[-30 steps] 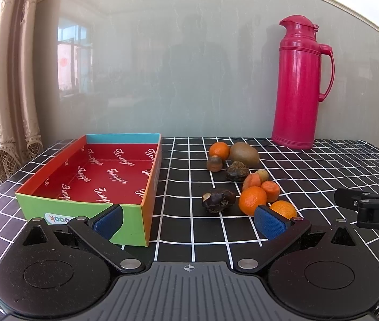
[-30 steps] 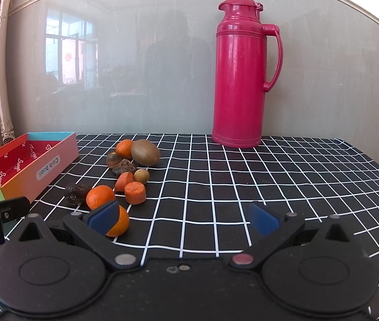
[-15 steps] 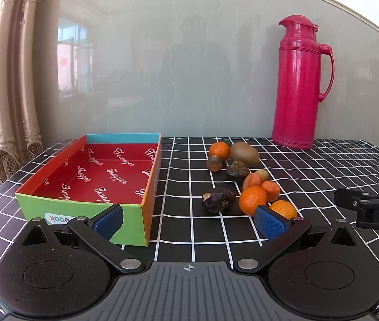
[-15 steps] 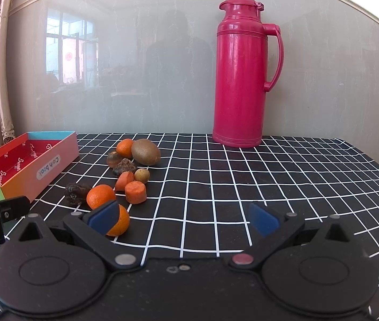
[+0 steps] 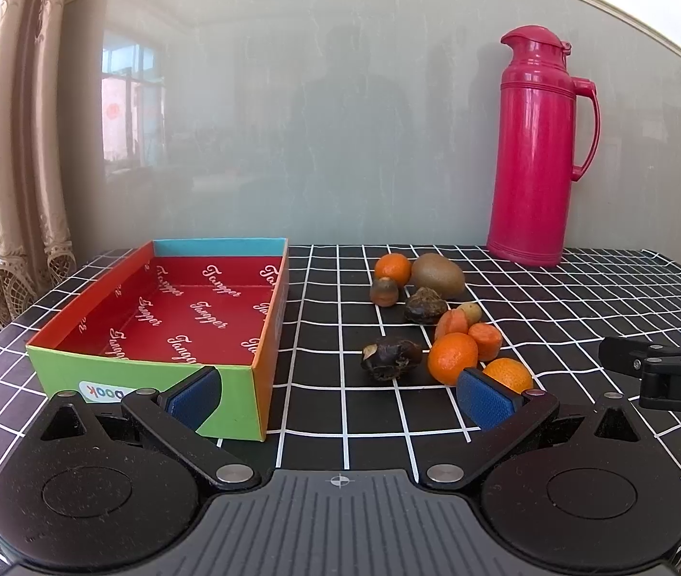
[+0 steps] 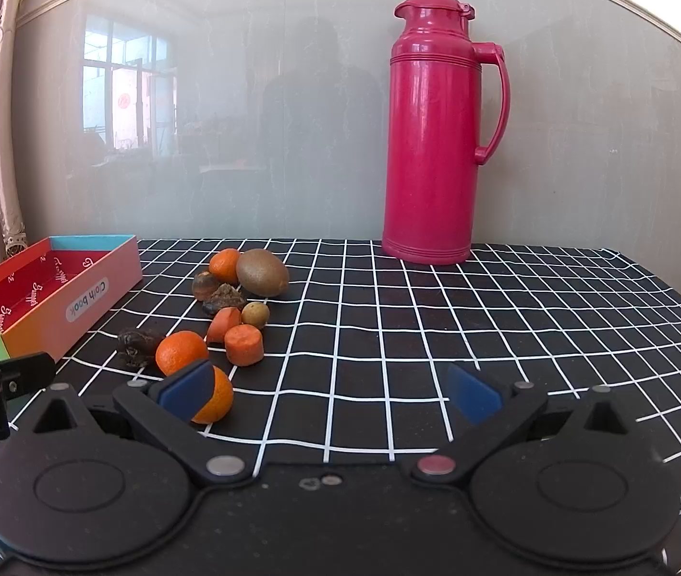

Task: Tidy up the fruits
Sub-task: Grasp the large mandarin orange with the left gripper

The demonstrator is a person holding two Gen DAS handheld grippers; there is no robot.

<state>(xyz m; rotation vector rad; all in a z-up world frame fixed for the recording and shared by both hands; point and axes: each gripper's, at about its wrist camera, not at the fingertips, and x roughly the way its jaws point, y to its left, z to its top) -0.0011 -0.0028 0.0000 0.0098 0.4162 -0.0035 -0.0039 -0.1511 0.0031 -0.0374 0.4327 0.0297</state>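
- Left gripper (image 5: 340, 396): jaws spread wide, nothing held; low over checked tablecloth (image 5: 556, 297), just before box (image 5: 263, 365).
- Right gripper (image 6: 331, 391): jaws wide apart, nothing held; left pad just in front of nearest tangerine (image 6: 218, 401).
- Fruits (image 6: 239, 307): clustered on cloth right of box, all outside it; kiwi (image 6: 262, 272) at rear.
- Pink thermos (image 6: 431, 134): upright at back, well apart.

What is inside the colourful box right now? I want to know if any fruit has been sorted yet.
Nothing shows inside the box: only its red printed floor and walls. Its near wall and the left gripper cover the floor's front strip. The fruits, such as the kiwi, lie on the tablecloth.
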